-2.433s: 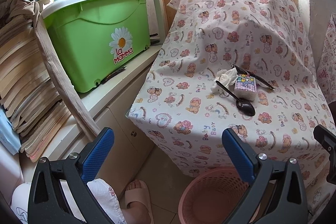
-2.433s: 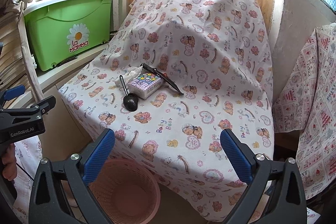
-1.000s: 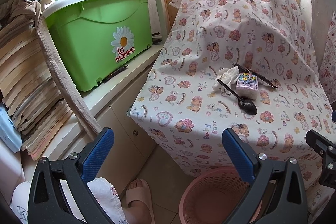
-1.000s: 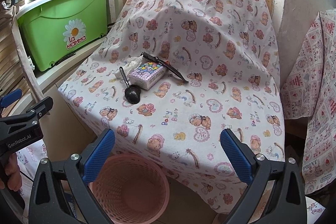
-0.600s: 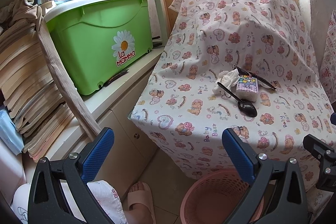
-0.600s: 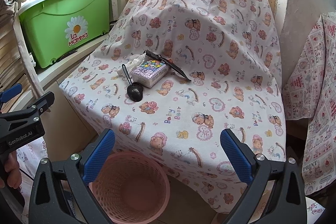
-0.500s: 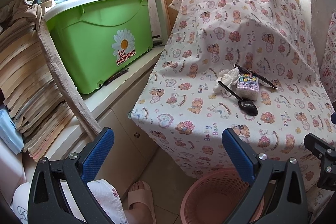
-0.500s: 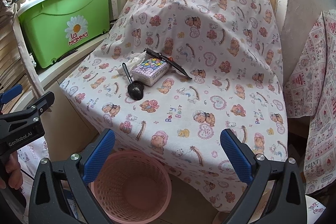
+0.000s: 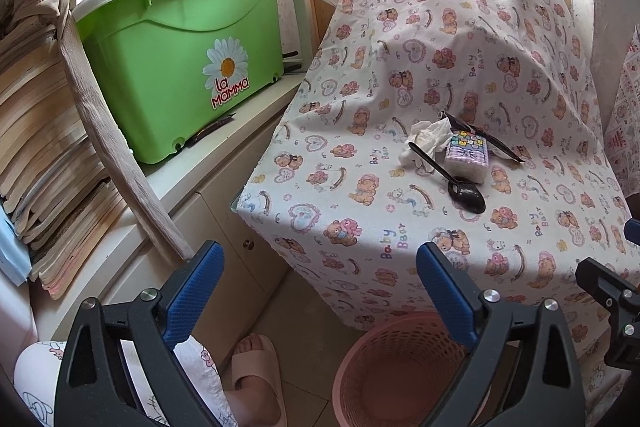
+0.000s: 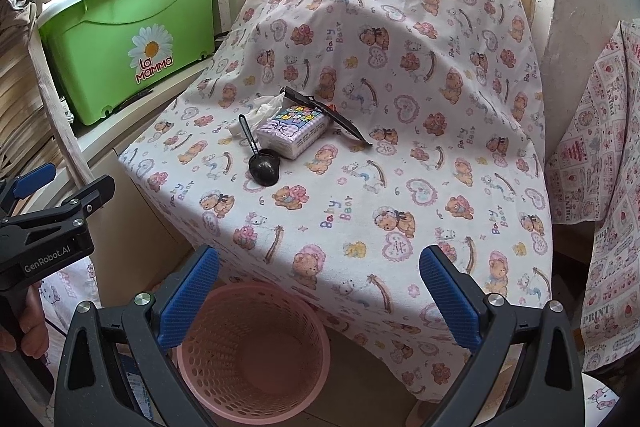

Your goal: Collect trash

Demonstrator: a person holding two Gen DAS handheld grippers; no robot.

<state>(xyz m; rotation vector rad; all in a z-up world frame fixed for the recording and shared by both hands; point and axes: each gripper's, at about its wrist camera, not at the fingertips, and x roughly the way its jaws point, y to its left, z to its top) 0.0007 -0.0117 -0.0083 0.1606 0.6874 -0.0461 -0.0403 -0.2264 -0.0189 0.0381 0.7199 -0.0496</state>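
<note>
On the bear-print cloth [image 10: 400, 187] lie a crumpled white tissue [image 9: 426, 139] [image 10: 262, 105], a black plastic spoon [image 9: 448, 173] [image 10: 258, 157], a small tissue pack [image 9: 468, 155] [image 10: 294, 131] and a long black wrapper [image 9: 484, 137] [image 10: 328, 115]. A pink mesh basket [image 9: 396, 367] [image 10: 252, 351] stands on the floor below the cloth's front edge. My left gripper [image 9: 316, 275] is open and empty, low and left of the items. My right gripper [image 10: 318, 281] is open and empty above the basket.
A green La Mamma bin [image 9: 180, 63] sits on a white cabinet [image 9: 224, 187] at left. Stacked books [image 9: 36, 163] and a hanging beige cloth strip [image 9: 116, 155] are further left. A sandalled foot [image 9: 256, 379] is on the floor. Another printed cloth [image 10: 600, 167] hangs at right.
Both grippers have drifted slightly; the view has shifted a little closer to the cloth-covered surface and basket. Nothing has been picked up or moved.
</note>
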